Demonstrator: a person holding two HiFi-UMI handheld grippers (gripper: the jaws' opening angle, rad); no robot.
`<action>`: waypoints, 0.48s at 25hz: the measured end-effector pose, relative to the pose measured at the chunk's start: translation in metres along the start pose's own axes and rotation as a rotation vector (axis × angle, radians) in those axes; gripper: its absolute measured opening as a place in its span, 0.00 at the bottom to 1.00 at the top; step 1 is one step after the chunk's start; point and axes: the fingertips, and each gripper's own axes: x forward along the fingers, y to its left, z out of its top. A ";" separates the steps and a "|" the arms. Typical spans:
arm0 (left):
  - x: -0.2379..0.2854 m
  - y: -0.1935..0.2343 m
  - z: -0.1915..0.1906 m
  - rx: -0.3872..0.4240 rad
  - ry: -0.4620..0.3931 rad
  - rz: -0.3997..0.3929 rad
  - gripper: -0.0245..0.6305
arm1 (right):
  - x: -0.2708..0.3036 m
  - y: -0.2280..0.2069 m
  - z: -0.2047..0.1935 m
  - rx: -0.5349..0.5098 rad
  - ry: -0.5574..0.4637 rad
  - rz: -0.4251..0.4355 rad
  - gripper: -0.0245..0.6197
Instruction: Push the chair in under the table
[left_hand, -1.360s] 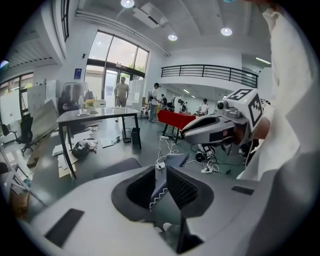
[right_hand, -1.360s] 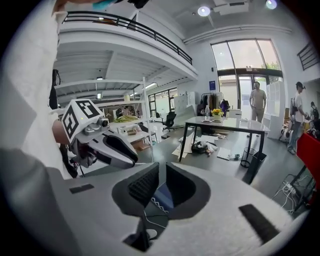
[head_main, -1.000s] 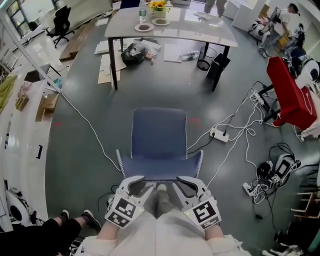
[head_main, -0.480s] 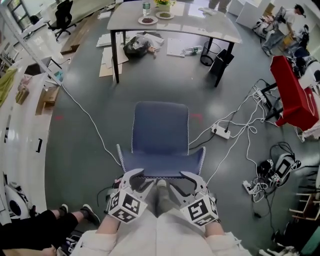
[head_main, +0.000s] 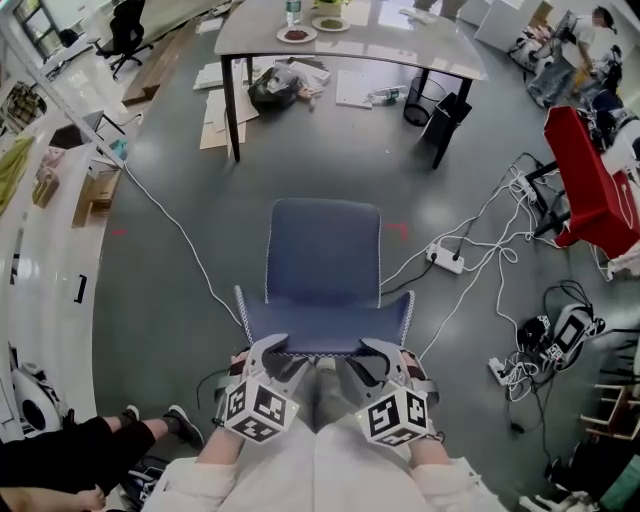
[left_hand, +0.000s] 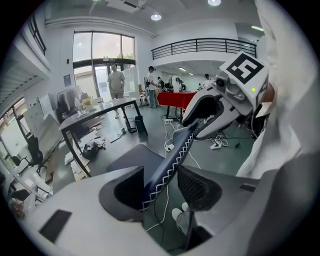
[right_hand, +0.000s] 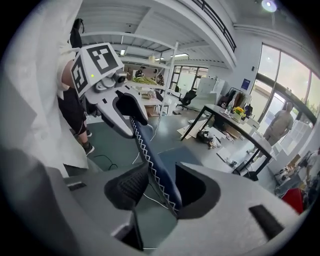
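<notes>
The blue chair (head_main: 325, 250) stands on the grey floor, its seat facing the white table (head_main: 400, 50) farther off. Its backrest (head_main: 325, 332) is nearest me. My left gripper (head_main: 280, 358) and right gripper (head_main: 372, 357) both straddle the backrest's top edge. The jaws of both have just been opening. The stitched edge (left_hand: 170, 160) runs between the left gripper's (left_hand: 162, 187) jaws, close to one, with a gap at the other pad. In the right gripper view the edge (right_hand: 155, 160) likewise passes between the open jaws (right_hand: 160, 187).
A power strip with tangled cables (head_main: 445, 262) lies right of the chair, and a white cable (head_main: 170, 230) runs on the left. Under the table are a black bin (head_main: 418, 108), a dark bag (head_main: 272, 90) and cardboard (head_main: 225, 120). A red stand (head_main: 590, 185) is at right.
Both grippers have come down over the backrest's top edge, and their jaws stand wider apart than a second ago. The chair has not moved.
</notes>
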 end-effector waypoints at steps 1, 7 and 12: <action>0.000 0.000 0.000 0.000 -0.001 -0.003 0.35 | 0.001 0.000 0.000 0.015 -0.002 0.005 0.27; 0.003 0.002 0.001 -0.001 0.010 -0.026 0.35 | 0.003 -0.002 -0.003 0.051 -0.027 0.035 0.24; 0.003 0.003 -0.002 -0.024 0.027 -0.030 0.35 | 0.004 0.000 -0.002 0.034 -0.030 0.022 0.24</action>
